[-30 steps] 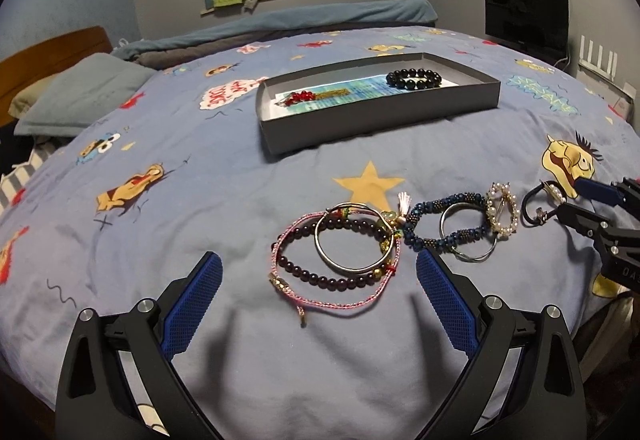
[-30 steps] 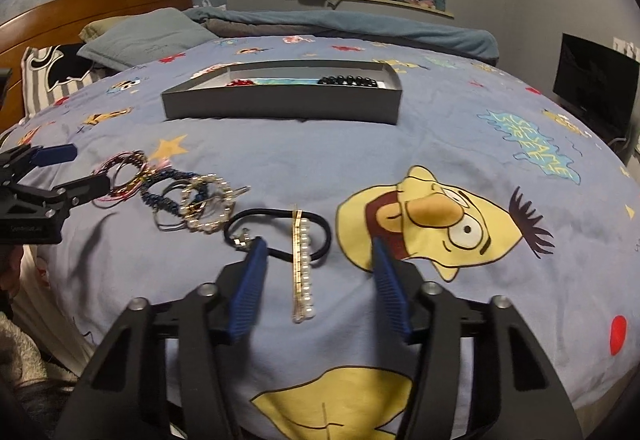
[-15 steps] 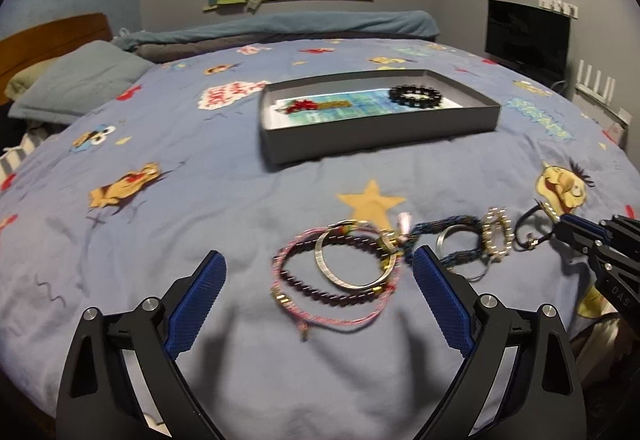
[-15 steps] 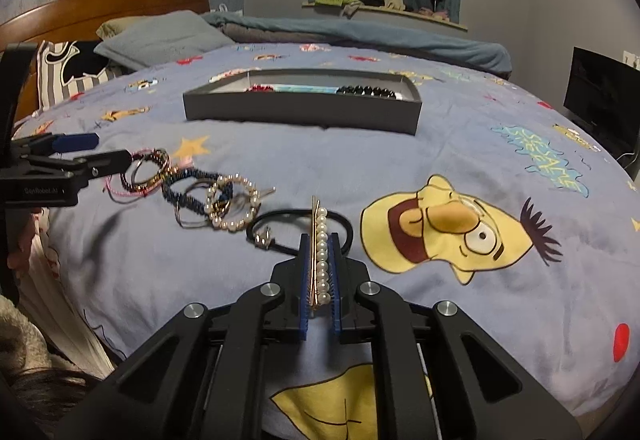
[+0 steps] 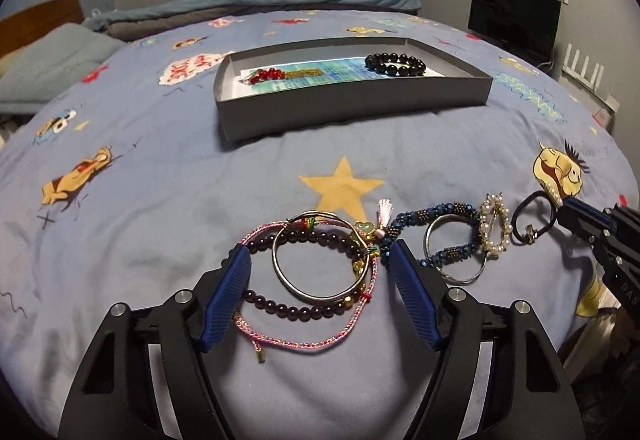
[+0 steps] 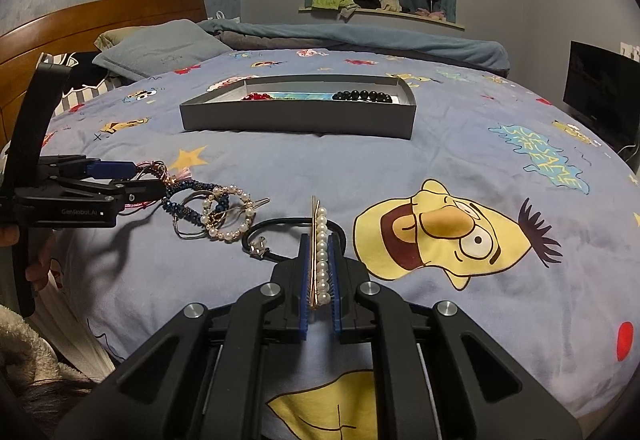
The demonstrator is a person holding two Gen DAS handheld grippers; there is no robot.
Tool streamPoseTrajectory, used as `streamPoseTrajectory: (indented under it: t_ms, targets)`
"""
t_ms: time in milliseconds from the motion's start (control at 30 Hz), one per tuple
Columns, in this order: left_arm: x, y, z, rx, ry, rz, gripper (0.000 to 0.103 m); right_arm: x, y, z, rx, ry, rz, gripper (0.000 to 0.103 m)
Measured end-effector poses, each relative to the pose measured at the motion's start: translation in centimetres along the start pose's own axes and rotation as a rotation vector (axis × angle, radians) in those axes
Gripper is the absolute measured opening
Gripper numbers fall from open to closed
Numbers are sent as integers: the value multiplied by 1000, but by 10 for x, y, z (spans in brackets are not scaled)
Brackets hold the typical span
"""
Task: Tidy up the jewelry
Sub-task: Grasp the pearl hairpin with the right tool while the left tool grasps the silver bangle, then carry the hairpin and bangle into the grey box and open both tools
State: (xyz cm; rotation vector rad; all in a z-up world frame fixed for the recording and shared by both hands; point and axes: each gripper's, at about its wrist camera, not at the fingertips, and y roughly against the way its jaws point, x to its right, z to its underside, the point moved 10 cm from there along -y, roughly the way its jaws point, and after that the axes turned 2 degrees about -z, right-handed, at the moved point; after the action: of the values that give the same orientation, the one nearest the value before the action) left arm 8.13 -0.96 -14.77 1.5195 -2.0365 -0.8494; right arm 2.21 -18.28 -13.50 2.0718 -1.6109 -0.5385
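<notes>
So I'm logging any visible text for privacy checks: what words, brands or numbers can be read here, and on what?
"GenRobot.AI": side of the left gripper.
"DAS", cut off: body of the right gripper.
"SESAME STREET", wavy letters: bedspread.
Pink-and-white patch on the bedspread behind the gray box: too blurred to read.

You are working in dim, bluish indoor light, with soft shadows falling toward you in front of the grey tray [image 5: 352,100]. Fisheye distortion is bending everything around that tray, and the corners are vignetting to black.
</notes>
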Motion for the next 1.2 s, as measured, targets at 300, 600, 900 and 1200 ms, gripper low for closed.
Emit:
streamPoseTrajectory:
  t_ms: [300,600,900,1200]
  targets:
    - [0,-2,0,-4,-17,-8,52,2,0,0,5,-6,-3,8]
    - [-1,17,-11,43,-22,-3,52,4,3,-4,21,-9,1,8]
    - [-2,27,-22,88,-37,-6,51,7,4,-14,36,-13,11,8]
    - [-11,36,-39,125,-24,-6,51,10,2,-40,56,-11,8,8]
